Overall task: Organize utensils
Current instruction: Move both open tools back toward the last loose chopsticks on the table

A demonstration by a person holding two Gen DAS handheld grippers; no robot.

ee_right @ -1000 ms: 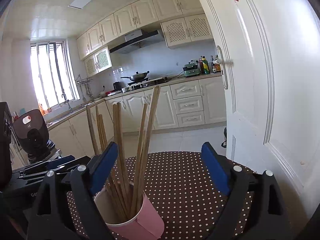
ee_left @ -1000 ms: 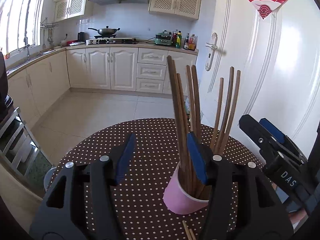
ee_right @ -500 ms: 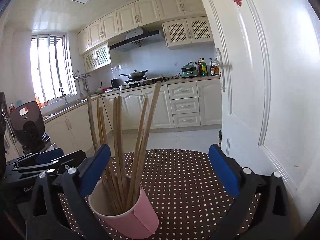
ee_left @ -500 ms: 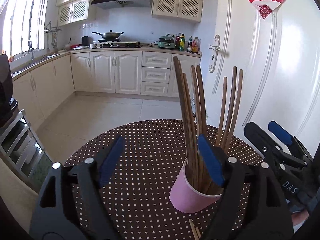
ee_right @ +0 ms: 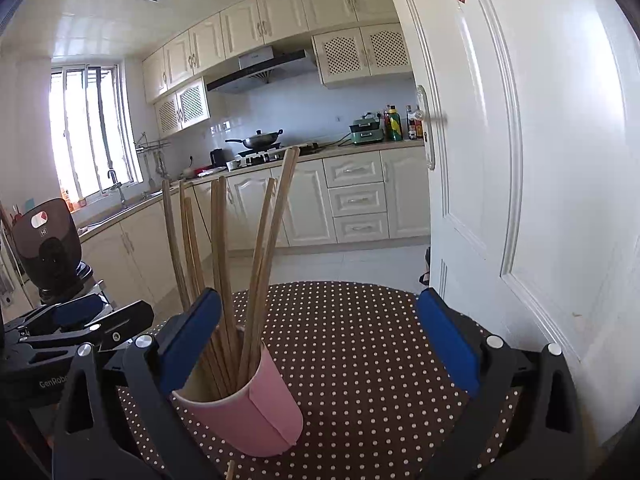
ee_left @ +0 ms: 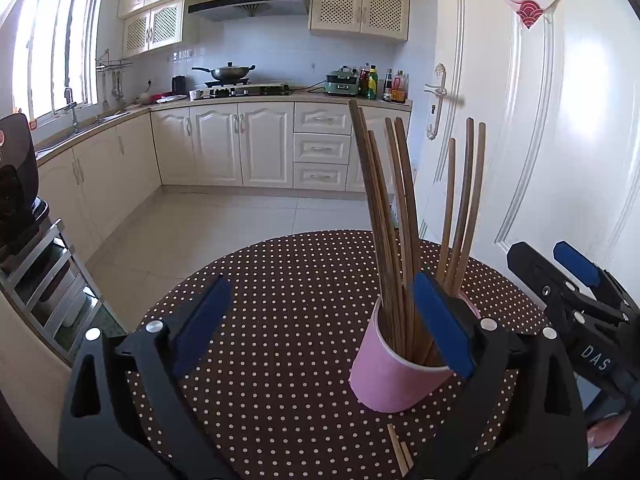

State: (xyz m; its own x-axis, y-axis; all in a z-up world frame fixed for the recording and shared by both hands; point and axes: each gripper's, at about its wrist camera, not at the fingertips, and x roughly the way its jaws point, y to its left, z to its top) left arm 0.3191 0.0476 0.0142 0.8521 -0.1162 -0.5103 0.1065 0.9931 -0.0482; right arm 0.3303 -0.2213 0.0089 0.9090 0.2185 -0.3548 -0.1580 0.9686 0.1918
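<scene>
The left hand-held gripper (ee_left: 320,320) is spread wide with nothing between its fingers. A pink cup (ee_left: 394,376) stands on the dotted desk (ee_left: 288,280) just ahead of its right finger, which hides part of the rim. Brown chopsticks (ee_left: 384,216) stand in the cup, fanning upward. Two loose chopstick ends (ee_left: 398,454) lie on the desk just under that finger. The right hand-held gripper (ee_right: 320,340) is also wide open and empty; the cup (ee_right: 248,416) sits against its left finger.
</scene>
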